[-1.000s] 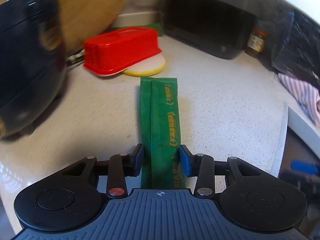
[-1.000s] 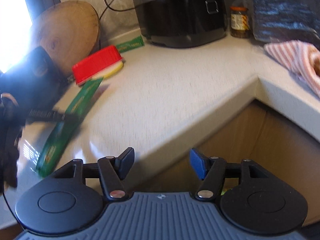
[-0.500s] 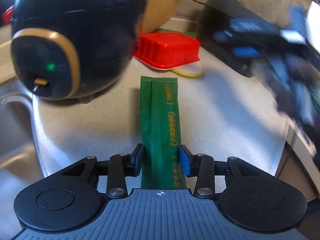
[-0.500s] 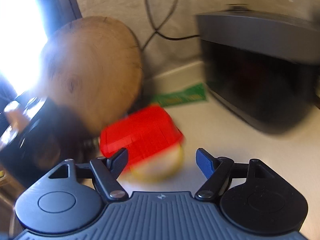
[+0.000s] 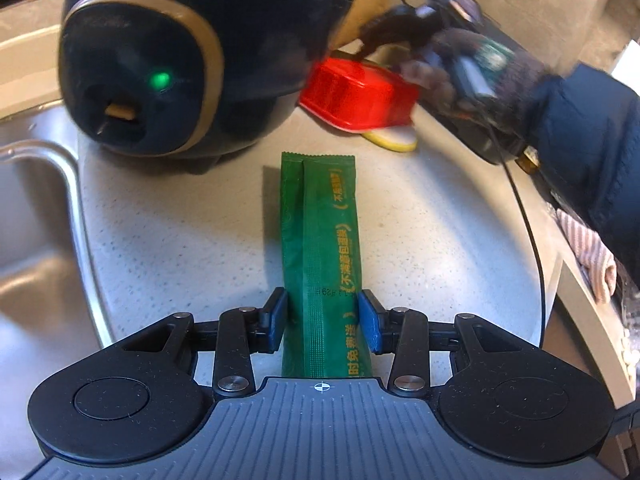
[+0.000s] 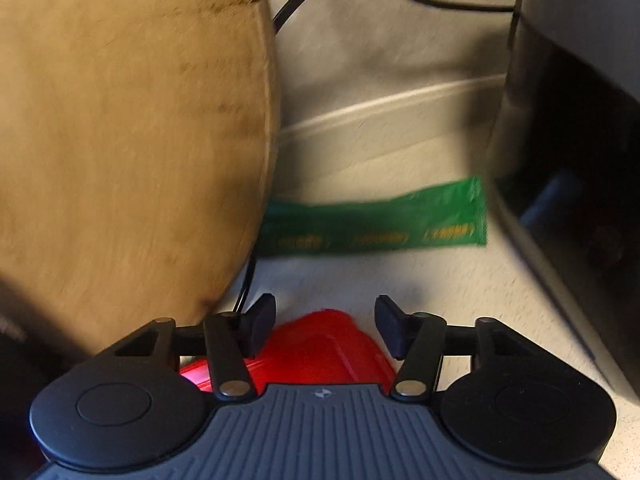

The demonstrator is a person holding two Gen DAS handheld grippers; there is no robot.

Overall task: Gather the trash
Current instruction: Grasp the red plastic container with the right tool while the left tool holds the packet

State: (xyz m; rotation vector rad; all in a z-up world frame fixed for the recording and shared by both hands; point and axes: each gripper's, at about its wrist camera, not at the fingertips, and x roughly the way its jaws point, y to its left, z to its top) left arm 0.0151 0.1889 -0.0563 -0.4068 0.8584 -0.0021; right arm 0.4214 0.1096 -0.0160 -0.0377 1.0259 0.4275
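In the left wrist view, the left gripper (image 5: 323,322) sits low in the centre of the frame, its two pads pinching a long green sachet (image 5: 322,240) by its near end. The sachet reaches up the middle of the picture over the pale speckled counter (image 5: 180,220). A dark round appliance with a gold ring (image 5: 160,60) and a small green light fills the upper left, and the steel sink (image 5: 32,216) curves down the left edge. Right of the appliance, in the upper middle, lies a red plastic tub (image 5: 356,96), upside down over something pale yellow. A gloved hand (image 5: 480,68) in a dark sleeve reaches in from the upper right, blurred, over the tub.

In the right wrist view, the right gripper (image 6: 325,326) is at the bottom centre, its jaws closing; the tub's red plastic (image 6: 320,352) shows between and below the fingers, but I cannot tell whether the pads touch it. A second green sachet (image 6: 380,220) lies flat across the middle of the frame. It is tucked behind a round wooden board (image 6: 120,128) on the left, and its right end is near a dark grey appliance (image 6: 580,160).
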